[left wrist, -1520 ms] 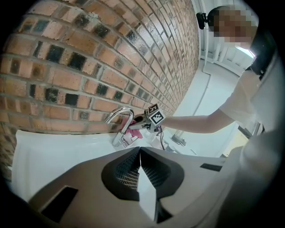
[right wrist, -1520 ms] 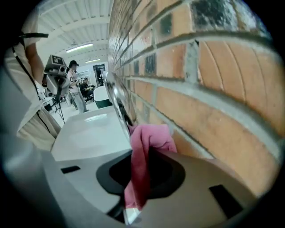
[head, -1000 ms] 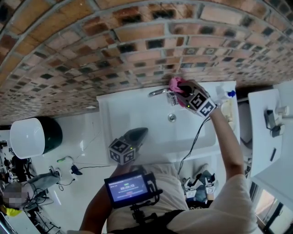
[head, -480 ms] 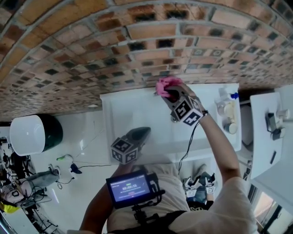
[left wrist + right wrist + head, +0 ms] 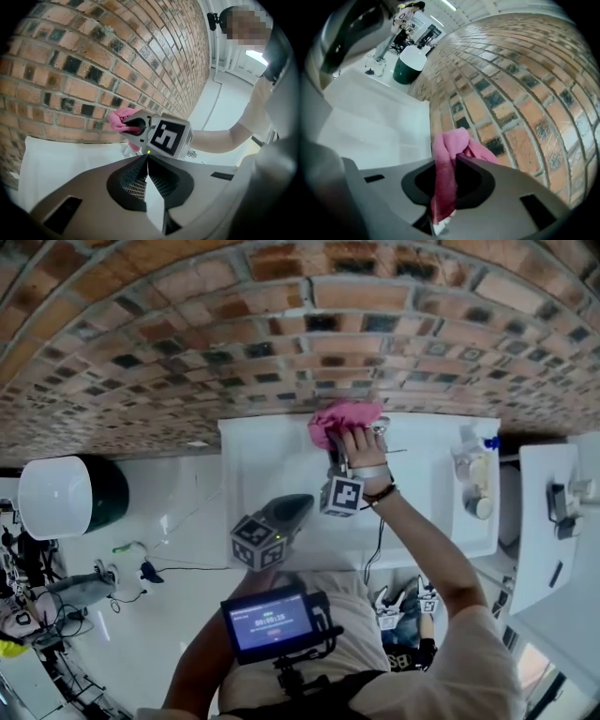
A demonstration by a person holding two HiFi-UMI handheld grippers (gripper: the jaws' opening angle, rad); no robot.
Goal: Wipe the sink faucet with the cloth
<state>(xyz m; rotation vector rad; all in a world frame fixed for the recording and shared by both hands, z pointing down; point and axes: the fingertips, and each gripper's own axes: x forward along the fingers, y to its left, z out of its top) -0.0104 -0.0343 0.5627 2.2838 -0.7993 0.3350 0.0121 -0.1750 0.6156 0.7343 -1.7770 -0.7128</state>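
Now right gripper [image 5: 335, 448] fingers clamp cloth [image 5: 347, 416] at sink [image 5: 251, 442] back edge; left gripper [image 5: 300, 506] fingers closed, apart.

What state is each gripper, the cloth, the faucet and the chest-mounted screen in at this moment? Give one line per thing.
right gripper, shut on the pink cloth.
left gripper, shut with nothing between its jaws.
pink cloth, bunched up, held at the faucet.
faucet, partly hidden behind the pink cloth and right gripper; water flow cannot be told.
screen, lit.

At the back of the sink [image 5: 262, 465], the cloth [image 5: 342, 416] — wall [image 5: 281, 334] behind, bottles [image 5: 473, 474] right
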